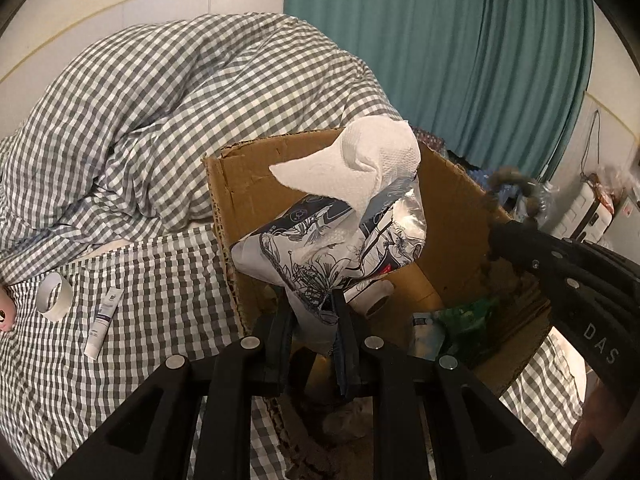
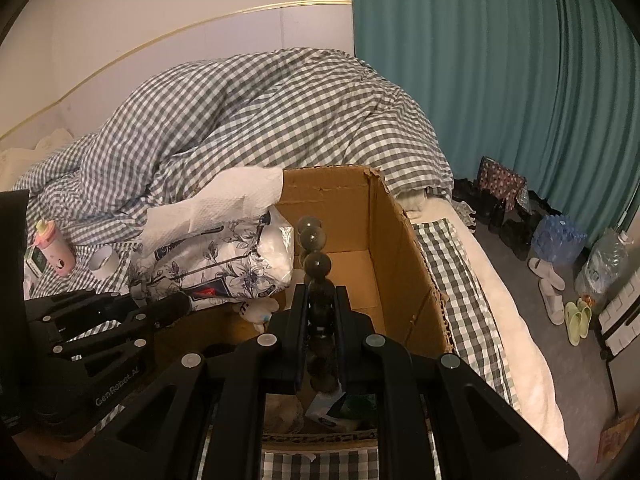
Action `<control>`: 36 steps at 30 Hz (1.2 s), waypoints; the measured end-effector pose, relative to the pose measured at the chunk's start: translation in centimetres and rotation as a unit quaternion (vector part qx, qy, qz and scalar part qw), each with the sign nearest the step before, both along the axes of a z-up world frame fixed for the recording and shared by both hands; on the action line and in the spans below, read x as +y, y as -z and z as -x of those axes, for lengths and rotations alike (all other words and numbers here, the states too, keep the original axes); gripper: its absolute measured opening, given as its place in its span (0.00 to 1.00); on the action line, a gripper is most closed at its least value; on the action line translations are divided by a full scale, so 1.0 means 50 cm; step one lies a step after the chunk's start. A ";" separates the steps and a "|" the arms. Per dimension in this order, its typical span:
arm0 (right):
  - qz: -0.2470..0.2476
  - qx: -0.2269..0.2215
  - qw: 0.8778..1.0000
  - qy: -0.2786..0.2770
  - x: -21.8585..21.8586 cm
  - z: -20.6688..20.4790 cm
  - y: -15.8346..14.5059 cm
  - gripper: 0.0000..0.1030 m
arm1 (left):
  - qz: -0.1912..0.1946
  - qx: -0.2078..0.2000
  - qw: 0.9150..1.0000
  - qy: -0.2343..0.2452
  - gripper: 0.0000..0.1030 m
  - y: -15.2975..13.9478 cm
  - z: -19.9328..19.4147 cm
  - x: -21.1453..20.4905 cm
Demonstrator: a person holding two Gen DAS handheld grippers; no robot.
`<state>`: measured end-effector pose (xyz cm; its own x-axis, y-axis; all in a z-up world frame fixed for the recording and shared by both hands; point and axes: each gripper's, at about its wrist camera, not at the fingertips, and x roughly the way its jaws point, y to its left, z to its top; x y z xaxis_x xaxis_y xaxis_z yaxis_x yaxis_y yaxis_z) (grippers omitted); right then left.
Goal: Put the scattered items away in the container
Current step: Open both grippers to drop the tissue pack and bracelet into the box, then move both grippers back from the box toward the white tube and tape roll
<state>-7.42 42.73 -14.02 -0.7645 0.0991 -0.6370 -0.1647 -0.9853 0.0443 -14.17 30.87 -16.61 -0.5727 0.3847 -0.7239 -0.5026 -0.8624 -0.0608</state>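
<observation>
Presently both grippers stood over the cardboard box (image 2: 400, 240), which sat on the gingham-covered bed (image 1: 160, 280). The left gripper (image 1: 312, 320) was clenched on the lower corner of a floral-printed tissue pack (image 1: 332, 248), a loose white tissue (image 1: 360, 164) sticking out of its top. The pack hung above the box's left side, not yet resting on the floor of the box.

The right gripper (image 2: 320, 316) was clenched on a string of dark glassy beads (image 2: 316, 264), the free end standing up above the fingers and over the box interior.

Risks noted:
- The pack was held by one soft corner only; it could slip or swing out over the left wall if let go too early.
- The loose tissue could catch on the torn rim and pull free.
- The beads could roll or snag on the fingers at release.
- The two grippers were near each other; a collision seemed possible.

Still out on the bed: a tape roll (image 1: 54, 296), a white tube (image 1: 104, 322), and a pink bottle (image 2: 54, 248).
</observation>
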 end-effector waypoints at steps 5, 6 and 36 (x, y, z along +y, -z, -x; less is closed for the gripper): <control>0.000 0.004 1.000 0.007 0.004 -0.002 -0.002 0.15 | -0.003 -0.001 1.000 -0.001 0.22 -0.002 -0.002 -0.002; 0.001 0.007 1.000 0.007 0.004 -0.003 -0.003 0.17 | -0.004 0.001 1.000 -0.003 0.28 -0.004 -0.003 -0.004; -0.028 0.108 0.994 0.014 -0.071 -0.132 -0.194 0.54 | -0.044 0.112 0.992 -0.046 0.46 -0.220 -0.127 -0.131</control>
<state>-0.82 39.20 -4.34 -0.8792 0.1530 -0.4512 -0.1846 -0.9825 0.0266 -7.83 24.30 -5.59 -0.7508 0.3804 -0.5399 -0.4322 -0.9011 -0.0339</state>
